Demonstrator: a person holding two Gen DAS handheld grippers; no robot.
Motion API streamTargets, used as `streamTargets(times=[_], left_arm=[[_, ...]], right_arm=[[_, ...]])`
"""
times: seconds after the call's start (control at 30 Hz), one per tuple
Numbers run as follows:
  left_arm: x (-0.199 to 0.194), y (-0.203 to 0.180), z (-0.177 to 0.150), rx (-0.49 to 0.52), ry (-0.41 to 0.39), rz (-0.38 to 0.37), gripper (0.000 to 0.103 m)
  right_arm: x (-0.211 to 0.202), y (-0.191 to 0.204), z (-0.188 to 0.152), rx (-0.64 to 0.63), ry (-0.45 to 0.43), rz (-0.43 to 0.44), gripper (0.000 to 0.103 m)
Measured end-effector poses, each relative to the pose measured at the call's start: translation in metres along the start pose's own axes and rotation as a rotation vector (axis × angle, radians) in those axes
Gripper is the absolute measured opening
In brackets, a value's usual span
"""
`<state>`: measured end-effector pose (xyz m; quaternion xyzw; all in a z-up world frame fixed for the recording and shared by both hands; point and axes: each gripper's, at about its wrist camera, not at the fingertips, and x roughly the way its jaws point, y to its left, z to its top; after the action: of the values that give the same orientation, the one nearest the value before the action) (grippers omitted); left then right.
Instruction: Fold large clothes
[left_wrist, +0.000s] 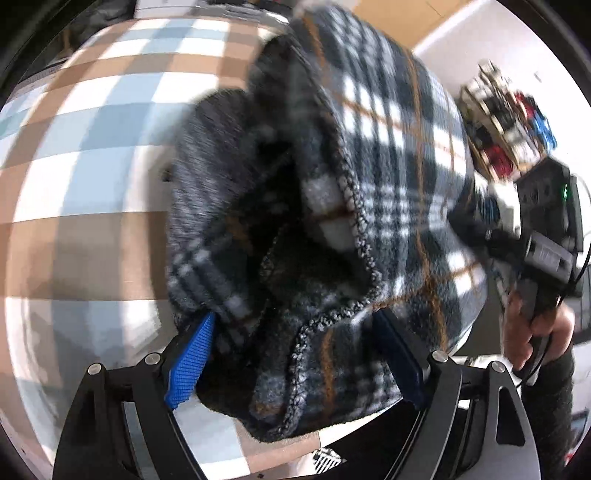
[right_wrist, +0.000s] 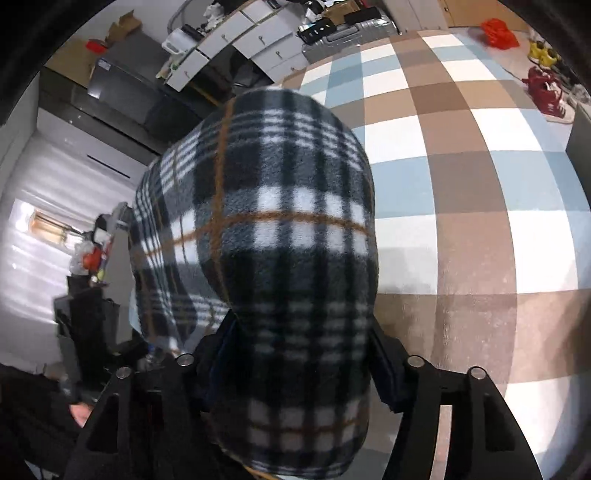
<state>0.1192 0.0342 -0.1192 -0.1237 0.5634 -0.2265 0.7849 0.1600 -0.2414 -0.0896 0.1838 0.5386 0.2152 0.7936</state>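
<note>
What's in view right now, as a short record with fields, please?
garment: plaid fleece, bunched, lifted off the surface
left gripper: shut on fleece, blue pads at either side of the bunch
right gripper: shut on fleece, which drapes over its fingers
surface: checked cover, brown, blue, white
background: red shoes, white drawers

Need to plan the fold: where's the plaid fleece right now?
The plaid fleece hangs bunched between both tools, over the checkered mat.

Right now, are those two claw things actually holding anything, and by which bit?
Both hold the same plaid fleece. The left gripper clamps a bunched, stitched edge; the right gripper clamps a thick fold, though which part of the garment cannot be told.
</note>
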Motion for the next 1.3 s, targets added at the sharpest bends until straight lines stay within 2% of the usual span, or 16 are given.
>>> streamTargets(times=[0.17, 0.3, 0.37, 0.47, 0.53, 0.63, 0.7, 0.77, 0.87, 0.9, 0.93, 1.0, 1.1, 1.17, 1.2, 1.3], left_arm=[[-0.064, -0.003, -0.012, 0.065, -0.167, 0.174, 0.083], [-0.098, -0.044, -0.033, 0.226, -0.277, 0.232, 0.083], [-0.1, -0.066, -0.04, 0.309, -0.305, 0.229, 0.083], [-0.088, -0.082, -0.052, 0.385, -0.268, 0.176, 0.083], [-0.074, -0.088, -0.048, 0.405, -0.258, 0.165, 0.083], [-0.043, -0.077, -0.028, 0.4, -0.21, 0.168, 0.083], [-0.032, -0.062, -0.023, 0.373, -0.185, 0.176, 0.083], [-0.025, -0.045, -0.018, 0.338, -0.155, 0.142, 0.083], [-0.029, -0.034, -0.018, 0.315, -0.156, 0.086, 0.083], [-0.03, -0.03, -0.018, 0.317, -0.163, 0.077, 0.083], [-0.032, -0.029, -0.02, 0.316, -0.168, 0.069, 0.083], [-0.034, -0.022, -0.02, 0.313, -0.171, 0.043, 0.083], [-0.04, -0.013, -0.018, 0.308, -0.17, 0.001, 0.083], [-0.043, -0.008, -0.018, 0.299, -0.167, -0.019, 0.083], [-0.044, -0.007, -0.021, 0.297, -0.168, -0.023, 0.083], [-0.047, -0.008, -0.023, 0.305, -0.175, -0.009, 0.083]], right_arm=[[-0.011, 0.032, -0.006, -0.102, -0.075, -0.128, 0.073], [-0.034, 0.062, -0.02, -0.241, -0.23, -0.218, 0.073], [-0.043, 0.085, -0.029, -0.336, -0.303, -0.246, 0.075], [-0.031, 0.086, -0.036, -0.384, -0.236, -0.216, 0.076], [-0.009, 0.073, -0.032, -0.3, -0.125, -0.105, 0.077], [0.0, 0.051, -0.024, -0.159, -0.109, 0.011, 0.079], [0.004, 0.046, -0.018, -0.128, -0.078, 0.052, 0.079], [0.011, 0.052, -0.016, -0.171, -0.037, 0.022, 0.08], [0.03, 0.066, -0.015, -0.268, 0.04, -0.102, 0.08], [0.037, 0.07, -0.013, -0.276, 0.055, -0.128, 0.084], [0.044, 0.07, -0.017, -0.271, 0.07, -0.136, 0.087], [0.053, 0.073, -0.012, -0.267, 0.094, -0.143, 0.101], [0.058, 0.09, -0.01, -0.311, 0.122, -0.198, 0.103], [0.043, 0.099, -0.002, -0.292, 0.137, -0.184, 0.103], [0.033, 0.102, 0.003, -0.279, 0.13, -0.166, 0.101], [-0.008, 0.119, 0.027, -0.296, -0.003, -0.146, 0.102]])
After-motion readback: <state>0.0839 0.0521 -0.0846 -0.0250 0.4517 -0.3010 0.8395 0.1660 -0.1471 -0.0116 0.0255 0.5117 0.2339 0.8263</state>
